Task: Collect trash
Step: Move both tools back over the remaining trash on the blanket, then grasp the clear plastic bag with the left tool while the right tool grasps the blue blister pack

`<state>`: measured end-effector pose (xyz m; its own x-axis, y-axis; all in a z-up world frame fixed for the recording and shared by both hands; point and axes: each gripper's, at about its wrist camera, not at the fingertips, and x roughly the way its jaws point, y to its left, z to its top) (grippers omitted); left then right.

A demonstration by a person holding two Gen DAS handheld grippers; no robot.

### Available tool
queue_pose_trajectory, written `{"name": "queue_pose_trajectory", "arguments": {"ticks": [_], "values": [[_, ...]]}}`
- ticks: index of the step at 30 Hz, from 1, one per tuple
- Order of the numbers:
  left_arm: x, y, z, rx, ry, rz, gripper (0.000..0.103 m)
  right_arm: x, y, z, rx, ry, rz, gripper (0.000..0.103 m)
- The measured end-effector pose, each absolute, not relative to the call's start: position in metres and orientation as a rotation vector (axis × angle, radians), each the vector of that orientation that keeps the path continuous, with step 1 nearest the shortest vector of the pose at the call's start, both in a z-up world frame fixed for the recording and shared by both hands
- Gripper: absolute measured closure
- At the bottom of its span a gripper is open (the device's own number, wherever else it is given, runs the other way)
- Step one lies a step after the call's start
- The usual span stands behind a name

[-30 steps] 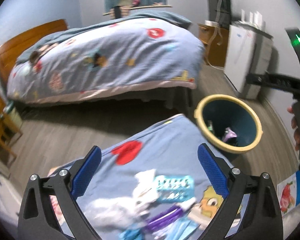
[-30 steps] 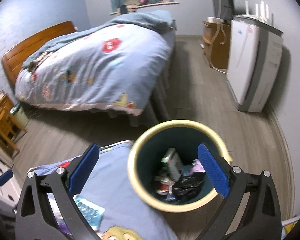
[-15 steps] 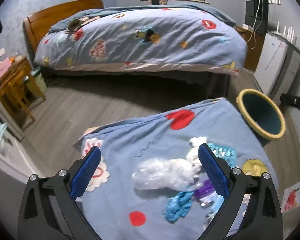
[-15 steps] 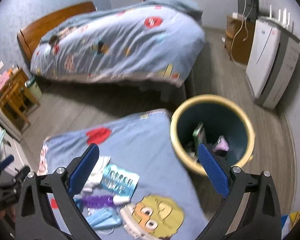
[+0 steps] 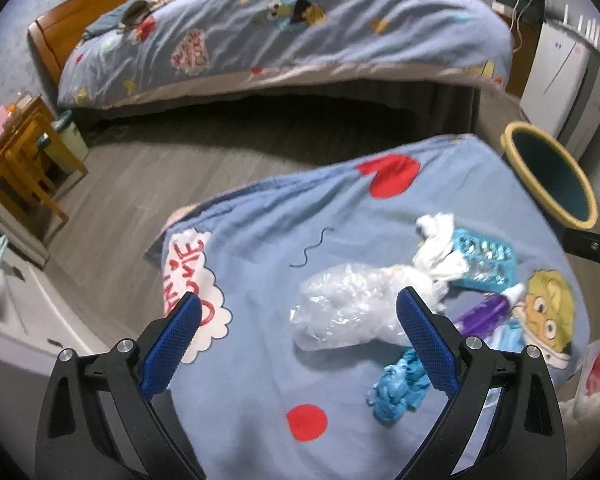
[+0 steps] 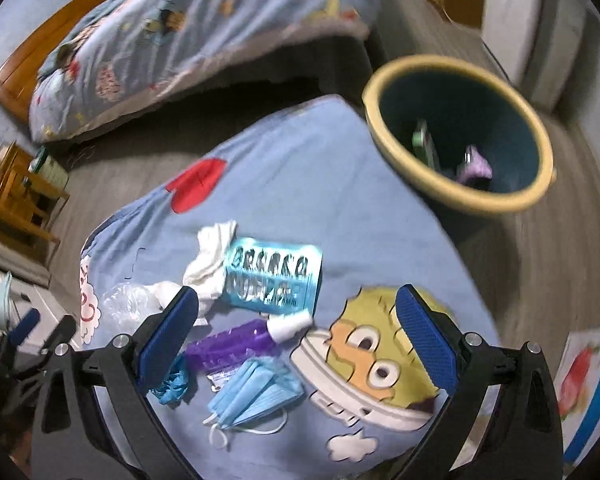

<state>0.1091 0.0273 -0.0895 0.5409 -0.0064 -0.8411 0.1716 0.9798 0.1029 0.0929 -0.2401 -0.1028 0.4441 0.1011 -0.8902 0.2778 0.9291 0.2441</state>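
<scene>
Both empty and spread wide: left claw (image 5: 298,342) and right claw (image 6: 296,342), nothing between the blue pads of either. Swung back from the bin over the past second, the right one having hung above its mouth a second ago, now hovering over the litter heap again; by the look of it, one drop finished and the next pick about to be chosen. Nearest the right claw, a stack of blue face masks (image 6: 256,394) close to the near edge of the cartoon-print blanket (image 6: 300,168), lying between its open fingers. Just beyond, touching the masks, a purple bottle with a white cap (image 6: 240,344). To the left, behind the left finger, a crumpled blue wrapper (image 6: 174,380). Further on, a teal blister tray (image 6: 274,276) with a white tissue wad (image 6: 212,264) against its left side. From the left wrist view, a clear plastic bag (image 5: 348,308) just inside the right finger, probably the easier grab for that side. Farthest, past the blanket's far right corner and standing on the floor, the yellow-rimmed bin (image 6: 458,136), already holding a green packet and a purple scrap. Most of the heap not yet cleared.
</scene>
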Motion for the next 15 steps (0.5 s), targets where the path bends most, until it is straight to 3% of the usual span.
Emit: {"name": "queue_pose_trajectory", "arguments": {"ticks": [15], "values": [[0.14, 0.001, -0.158, 0.184, 1.188, -0.12, 0.009, 0.115, -0.257, -0.118, 0.423, 1.128, -0.165, 0.006]]}}
